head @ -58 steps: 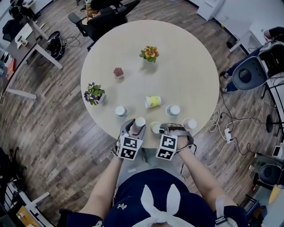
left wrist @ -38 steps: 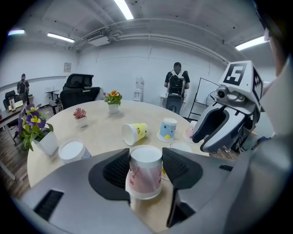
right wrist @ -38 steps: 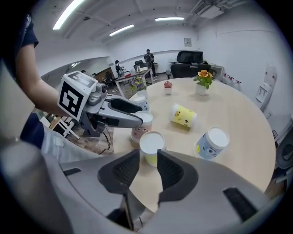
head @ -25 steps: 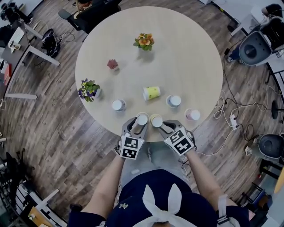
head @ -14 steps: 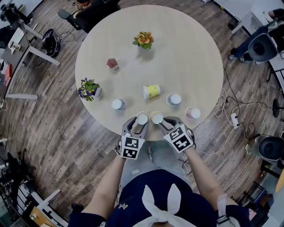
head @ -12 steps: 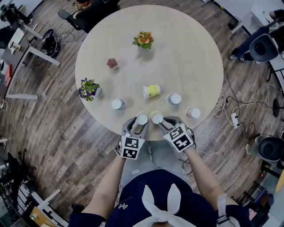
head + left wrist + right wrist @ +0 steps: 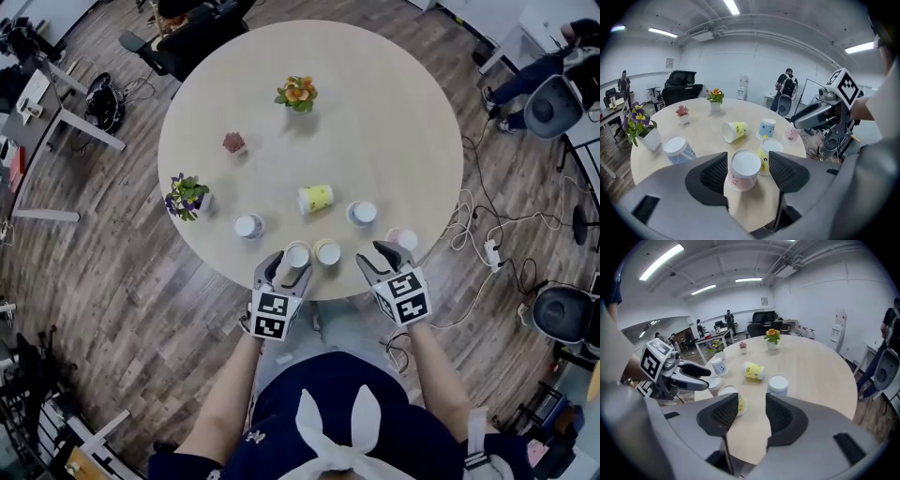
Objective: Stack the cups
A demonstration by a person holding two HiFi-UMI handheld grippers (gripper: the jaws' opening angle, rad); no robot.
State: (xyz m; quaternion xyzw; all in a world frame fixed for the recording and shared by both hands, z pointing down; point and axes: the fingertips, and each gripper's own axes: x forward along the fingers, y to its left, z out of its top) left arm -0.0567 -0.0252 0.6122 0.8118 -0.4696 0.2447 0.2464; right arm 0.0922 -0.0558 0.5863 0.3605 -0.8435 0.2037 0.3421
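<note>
A pink cup (image 7: 297, 255) (image 7: 743, 169) stands upside down near the table's front edge, between the jaws of my left gripper (image 7: 288, 268) (image 7: 747, 165). Those jaws are opening, and gaps show at the cup's sides. A yellow cup (image 7: 328, 252) (image 7: 735, 403) stands upside down just to its right, free. My right gripper (image 7: 383, 256) (image 7: 752, 411) is to the right of that cup, its jaws opening with nothing between them. Another yellow cup (image 7: 316, 198) lies on its side. Further cups stand upside down: blue (image 7: 248, 226), blue (image 7: 363, 214) and pink (image 7: 405, 239).
The round table (image 7: 394, 122) carries three small plant pots: orange flowers (image 7: 297, 93), a red plant (image 7: 233, 142) and purple flowers (image 7: 187, 197). Office chairs (image 7: 553, 103), desks and cables (image 7: 483, 248) ring the table on the wooden floor.
My right gripper has let go of the upright-standing yellow cup and drawn off to the right. The left gripper stays around the pink cup with its jaws wider.
</note>
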